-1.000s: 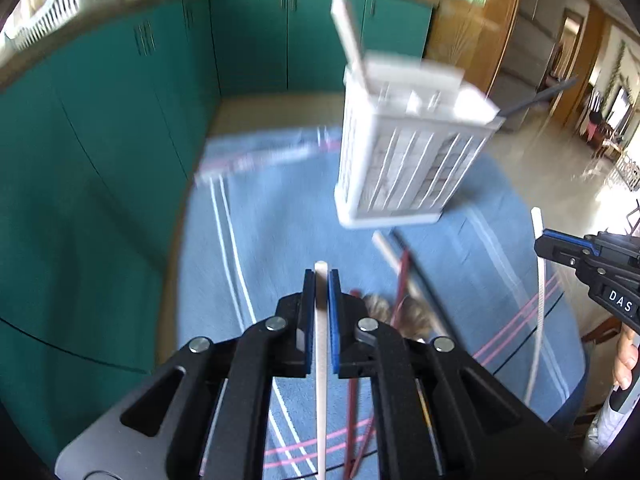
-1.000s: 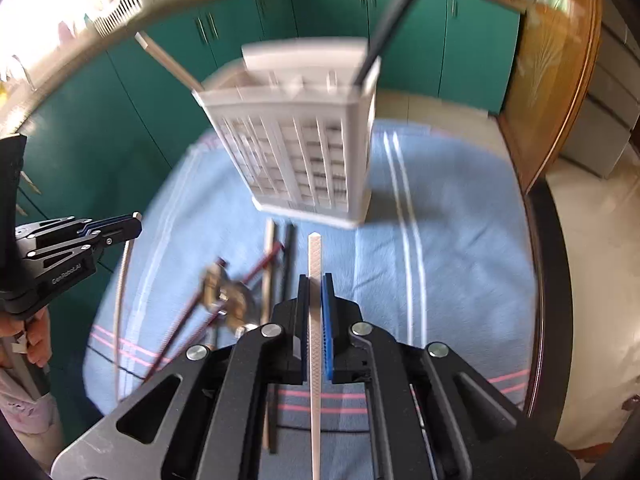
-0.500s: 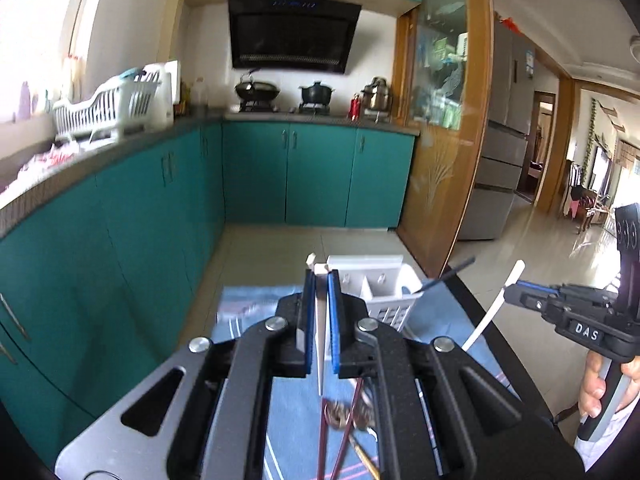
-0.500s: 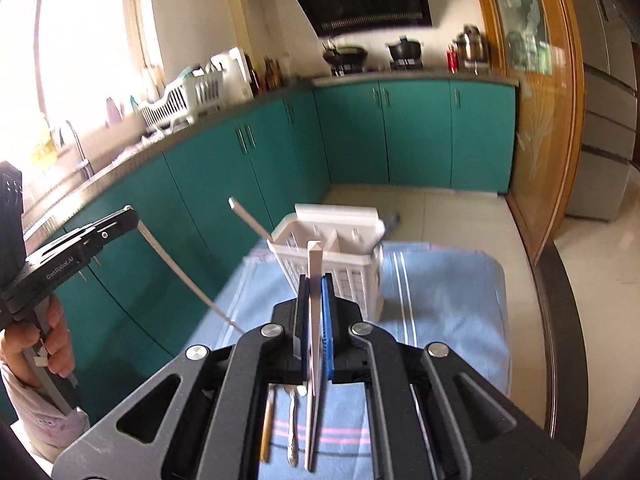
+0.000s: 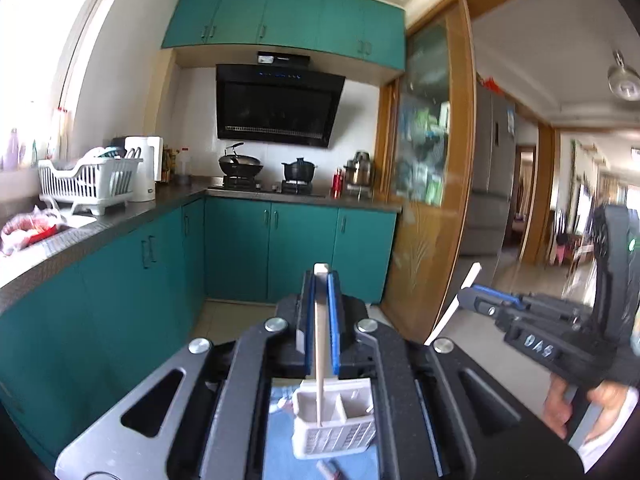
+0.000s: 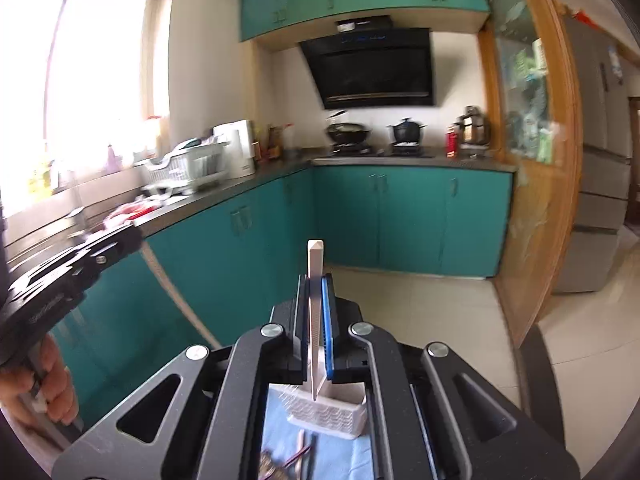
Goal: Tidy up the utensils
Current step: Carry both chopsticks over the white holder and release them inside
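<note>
Left wrist view. The dish rack (image 5: 90,184) stands at far left on the kitchen counter (image 5: 120,216), with a white kettle (image 5: 144,168) just beside it. Teal base cabinets (image 5: 280,252) run beneath. A wok (image 5: 241,165) and a dark pot (image 5: 298,170) sit on the hob under the black range hood (image 5: 276,110).

The left gripper (image 5: 321,280) occupies the centre foreground. Its jaws are pressed together on a pale chopstick (image 5: 320,344), which runs upright between the blue pads (image 5: 333,320); its tip shows above them. Below, through the gripper frame, the white utensil caddy (image 5: 334,424) stands on a blue cloth (image 5: 280,432). The chopstick's lower end lines up over the caddy's left compartment; contact cannot be confirmed.

At right, the right gripper (image 5: 466,300) is seen from the side, held by a hand (image 5: 576,404). Its jaws pinch a second white chopstick (image 5: 454,306), tilted.

Right wrist view. At left, the left gripper (image 6: 136,236) is blurred, held by the person's other hand (image 6: 44,384); its chopstick (image 6: 176,292) slants downward. In the centre, the right gripper (image 6: 316,280) grips its flat white chopstick (image 6: 315,320) upright. Beneath it, the caddy (image 6: 332,408) rests on the blue cloth (image 6: 280,440), with loose utensils (image 6: 292,456) lying near it.
</note>
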